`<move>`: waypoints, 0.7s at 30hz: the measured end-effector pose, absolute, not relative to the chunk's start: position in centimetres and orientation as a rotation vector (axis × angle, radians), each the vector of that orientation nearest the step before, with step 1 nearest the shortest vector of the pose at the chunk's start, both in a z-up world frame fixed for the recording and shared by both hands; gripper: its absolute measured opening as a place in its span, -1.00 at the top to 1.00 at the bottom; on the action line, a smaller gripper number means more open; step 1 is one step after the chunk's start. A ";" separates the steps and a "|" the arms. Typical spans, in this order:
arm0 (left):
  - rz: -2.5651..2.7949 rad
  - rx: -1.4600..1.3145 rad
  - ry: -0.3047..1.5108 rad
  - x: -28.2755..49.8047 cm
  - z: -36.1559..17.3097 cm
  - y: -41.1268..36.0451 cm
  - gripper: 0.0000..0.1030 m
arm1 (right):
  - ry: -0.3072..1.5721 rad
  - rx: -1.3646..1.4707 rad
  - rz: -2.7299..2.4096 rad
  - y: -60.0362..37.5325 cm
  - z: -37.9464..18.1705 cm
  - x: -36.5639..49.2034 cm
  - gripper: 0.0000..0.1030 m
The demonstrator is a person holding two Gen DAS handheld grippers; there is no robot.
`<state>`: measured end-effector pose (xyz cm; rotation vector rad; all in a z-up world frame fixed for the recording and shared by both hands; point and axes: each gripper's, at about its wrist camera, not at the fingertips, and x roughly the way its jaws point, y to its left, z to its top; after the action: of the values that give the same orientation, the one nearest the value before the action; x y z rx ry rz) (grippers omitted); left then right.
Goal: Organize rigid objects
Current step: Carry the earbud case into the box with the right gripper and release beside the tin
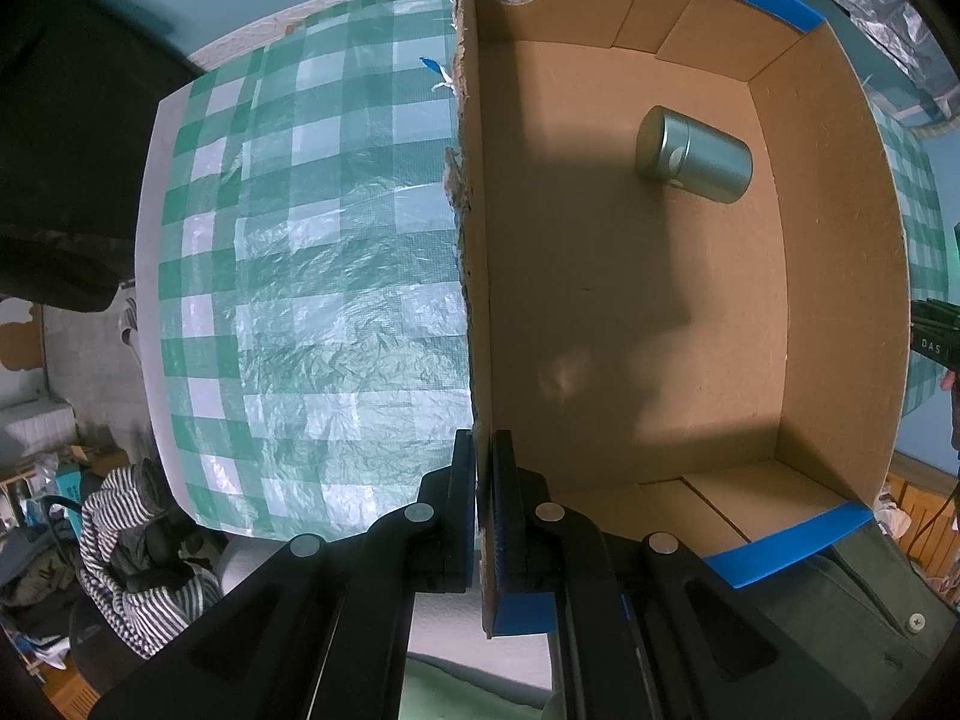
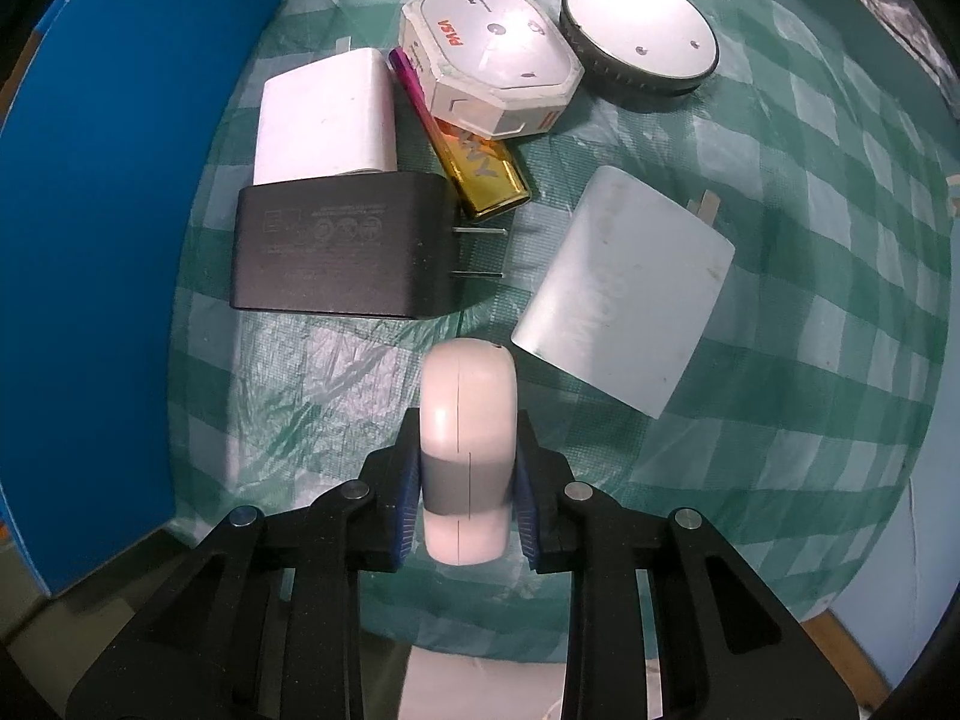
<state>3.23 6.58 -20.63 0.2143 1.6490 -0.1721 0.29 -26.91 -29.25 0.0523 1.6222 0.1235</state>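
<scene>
One octagonal box (image 2: 492, 54) — "PASA" in red.

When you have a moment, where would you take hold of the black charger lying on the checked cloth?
Likely from above, across the black charger's two long side edges at mid-body: it lies flat, its prongs stick out at one end, and a white charger crowds its far edge.

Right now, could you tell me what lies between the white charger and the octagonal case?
In the right wrist view, a gold and pink lighter lies between the white charger and the octagonal case, its far end tucked under the case.
</scene>
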 end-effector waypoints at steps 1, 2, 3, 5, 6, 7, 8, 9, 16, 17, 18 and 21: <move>-0.172 0.215 1.649 3.2 -20.6 6.6 0.90 | 1.620 0.051 0.125 -27.5 -29.0 0.2 0.49; -0.172 0.215 1.649 3.2 -20.6 6.6 0.90 | 1.617 0.051 0.122 -27.7 -28.9 0.1 0.49; -0.172 0.214 1.649 3.2 -20.6 6.6 0.90 | 1.614 0.051 0.118 -27.8 -29.0 0.0 0.49; -0.172 0.210 1.650 3.3 -20.7 6.6 0.90 | 1.607 0.059 0.119 -28.9 -28.7 -0.6 0.49; -0.172 0.208 1.651 3.3 -20.7 6.6 0.90 | 1.604 0.061 0.119 -29.0 -28.6 -0.8 0.49; -0.173 0.209 1.651 3.3 -20.7 6.6 0.90 | 1.598 0.062 0.123 -29.1 -28.6 -1.1 0.49; -0.173 0.210 1.651 3.3 -20.7 6.6 0.90 | 1.592 0.066 0.132 -29.1 -28.4 -1.4 0.49; -0.173 0.211 1.650 3.3 -20.7 6.6 0.90 | 1.587 0.066 0.138 -29.1 -28.0 -1.5 0.49; -0.175 0.217 1.650 3.3 -20.7 6.6 0.90 | 1.534 0.078 0.146 -29.1 -25.1 -1.5 0.49; -0.175 0.218 1.650 3.3 -20.8 6.6 0.90 | 1.523 0.078 0.148 -29.2 -24.7 -1.4 0.49; -0.176 0.219 1.650 3.3 -20.8 6.6 0.90 | 1.513 0.076 0.150 -29.1 -24.1 -1.5 0.49; -0.178 0.222 1.651 3.4 -20.8 6.6 0.90 | 1.488 0.076 0.158 -28.8 -22.5 -1.0 0.49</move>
<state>3.35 6.58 -20.78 0.2217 1.6509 -0.1779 -0.96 -28.84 -22.52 0.0761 1.4882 0.1577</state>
